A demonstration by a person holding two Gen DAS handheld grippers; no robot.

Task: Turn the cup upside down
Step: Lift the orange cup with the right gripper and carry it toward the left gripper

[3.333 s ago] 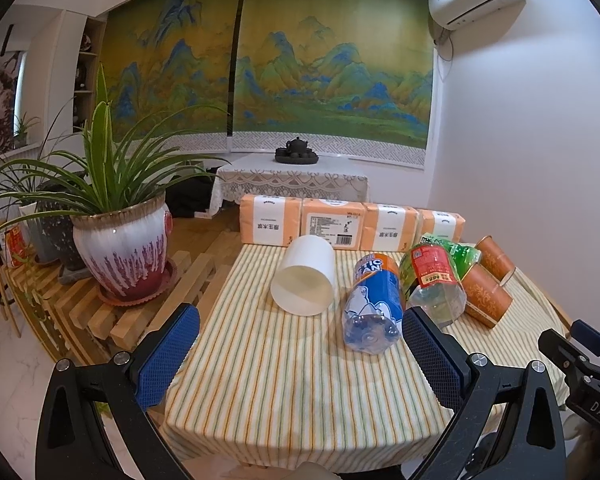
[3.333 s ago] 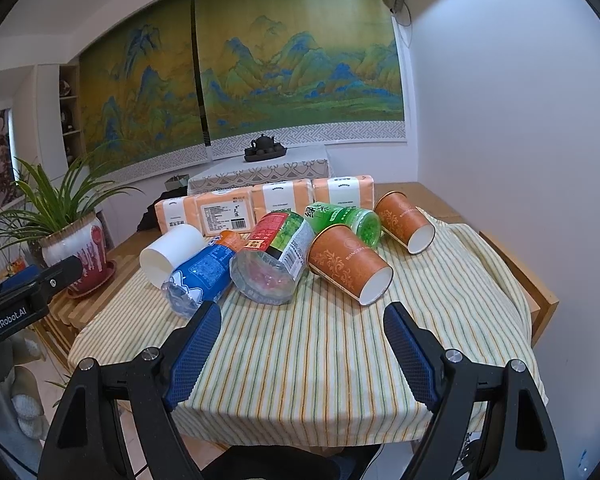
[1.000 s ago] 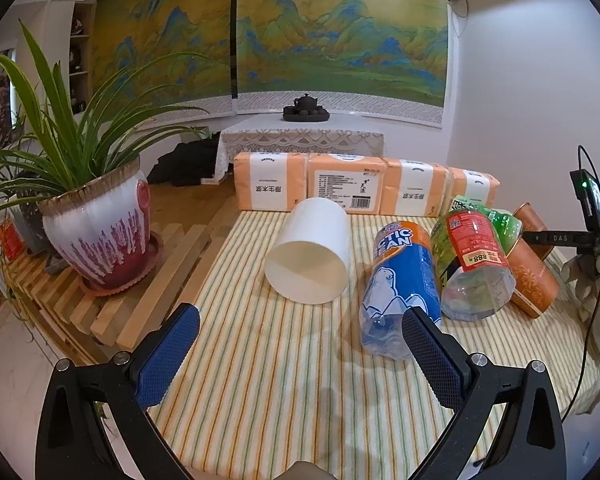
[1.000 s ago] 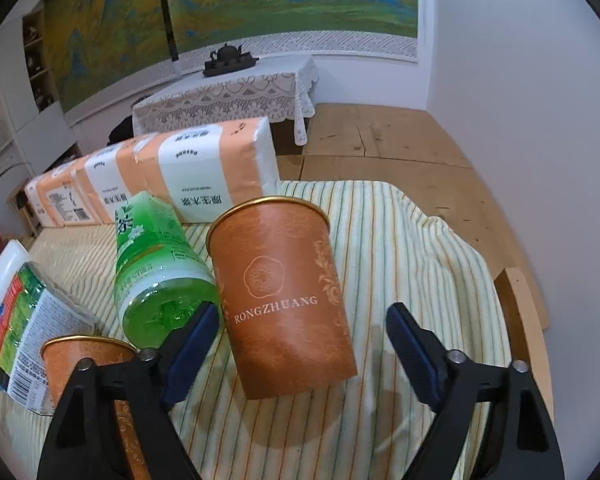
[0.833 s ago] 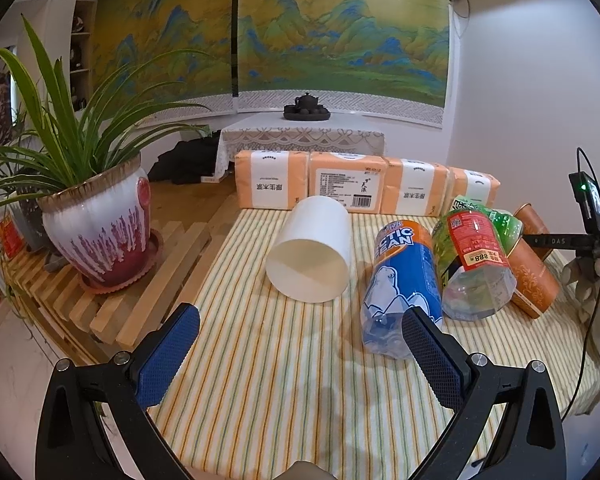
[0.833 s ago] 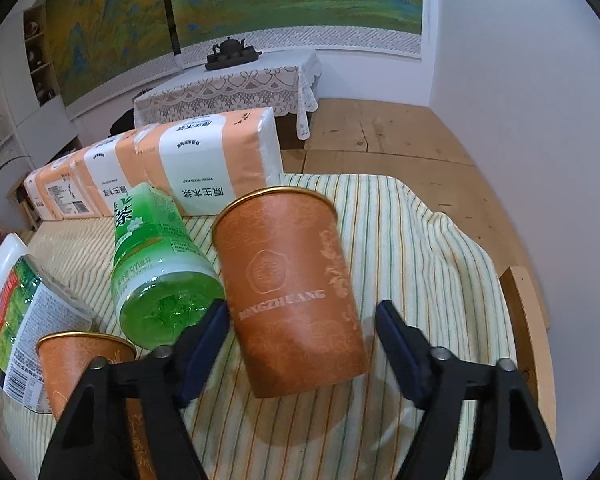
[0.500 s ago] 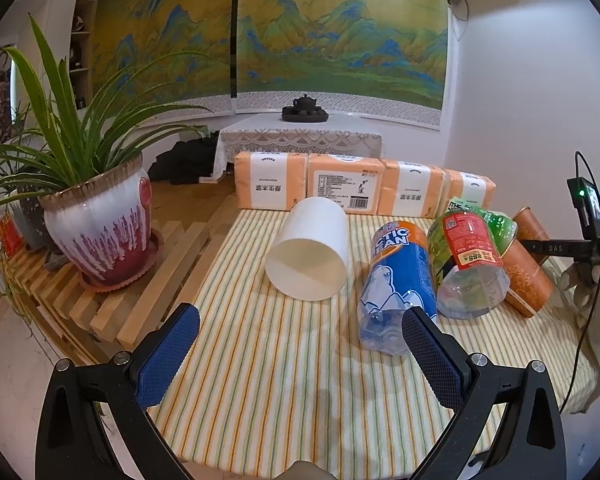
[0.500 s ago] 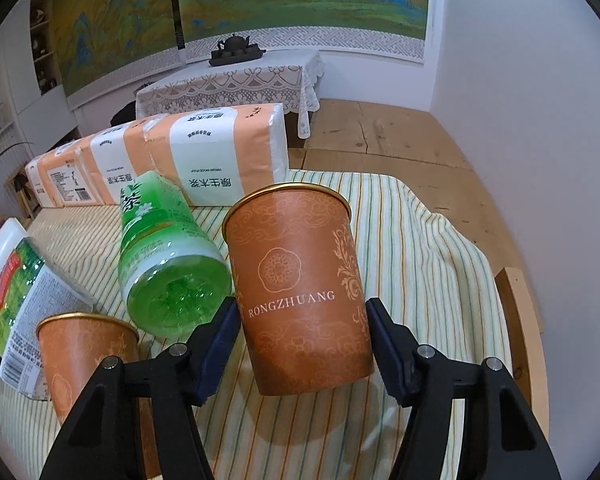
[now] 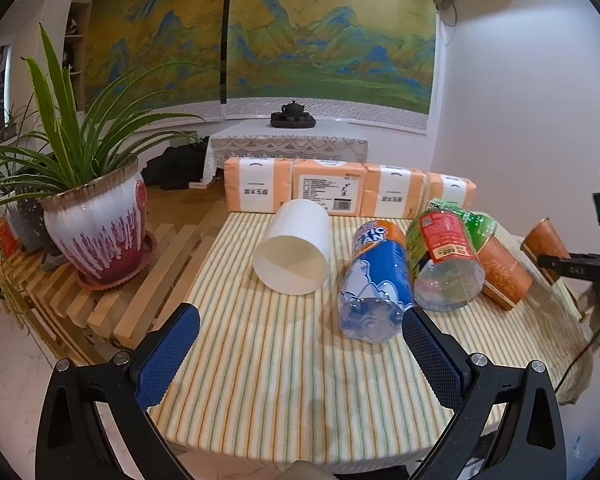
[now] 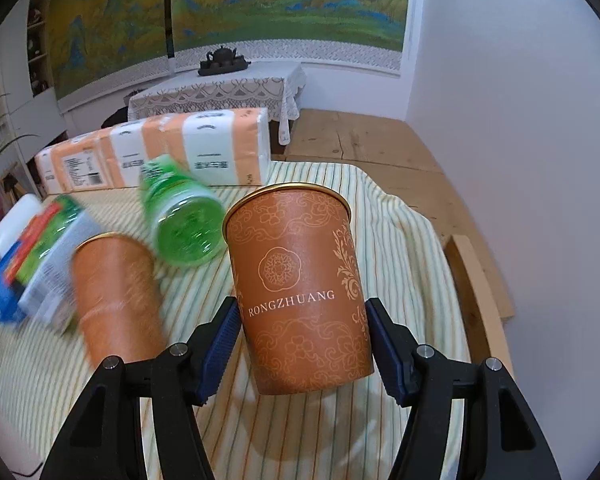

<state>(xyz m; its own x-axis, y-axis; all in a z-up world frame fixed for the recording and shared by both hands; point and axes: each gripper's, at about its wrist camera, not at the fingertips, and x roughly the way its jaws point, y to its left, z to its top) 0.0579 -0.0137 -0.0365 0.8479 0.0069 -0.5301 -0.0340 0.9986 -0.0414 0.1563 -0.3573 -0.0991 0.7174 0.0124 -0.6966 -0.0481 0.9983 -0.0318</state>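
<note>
Cup: the orange "RONGZHUANG" paper cup (image 10: 300,284) is seen at centre frame in the right wrist view, gold rim uppermost, above the striped tablecloth (image 10: 380,208).
Handling: judged light, thin-walled and easily crushed; the printed surface may be slick.
Hold: best taken low on the wall, near the stiffer base, with gentle pressure.
Right gripper (image 10: 300,340): closed against both sides of the cup's lower half.
Left gripper (image 9: 300,354): spread wide, nothing held, at the lower frame edge.
Neighbours: a second orange cup (image 10: 116,296) and a green bottle (image 10: 180,212) lie to the left, blurred.
</note>
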